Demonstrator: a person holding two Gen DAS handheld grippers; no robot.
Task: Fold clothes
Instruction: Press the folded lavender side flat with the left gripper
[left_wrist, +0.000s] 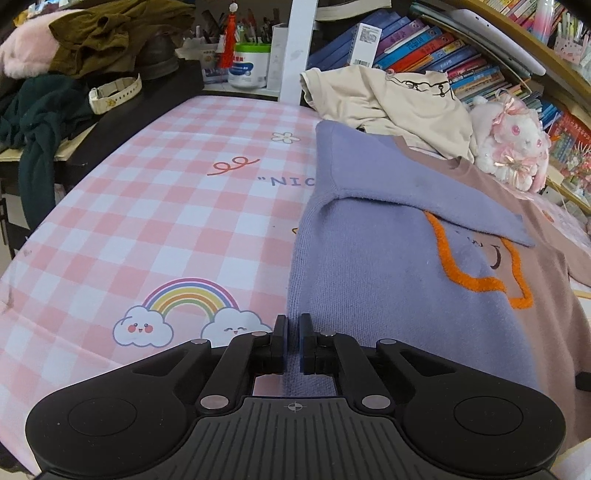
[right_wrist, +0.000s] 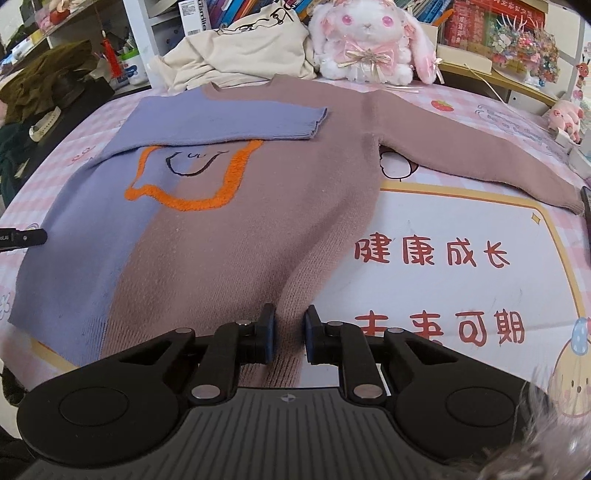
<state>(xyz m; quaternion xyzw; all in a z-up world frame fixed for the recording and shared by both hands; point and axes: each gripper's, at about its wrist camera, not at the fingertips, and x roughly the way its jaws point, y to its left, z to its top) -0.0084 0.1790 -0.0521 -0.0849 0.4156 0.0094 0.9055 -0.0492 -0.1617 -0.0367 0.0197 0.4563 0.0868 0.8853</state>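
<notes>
A knit sweater, half lilac and half dusty pink with an orange outline on the chest, lies flat on the bed. Its lilac sleeve is folded across the chest; the pink sleeve stretches out to the right. My left gripper sits at the sweater's lilac side edge. Its jaws are almost together and the edge runs between them. Its tip shows at the left of the right wrist view. My right gripper is at the pink bottom hem, narrowly closed over a raised ridge of knit.
A pink checked sheet covers the bed. A cream shirt and a white plush rabbit lie beyond the collar. Dark clothes and a watch are piled far left, with bookshelves behind. A small pink plush sits far right.
</notes>
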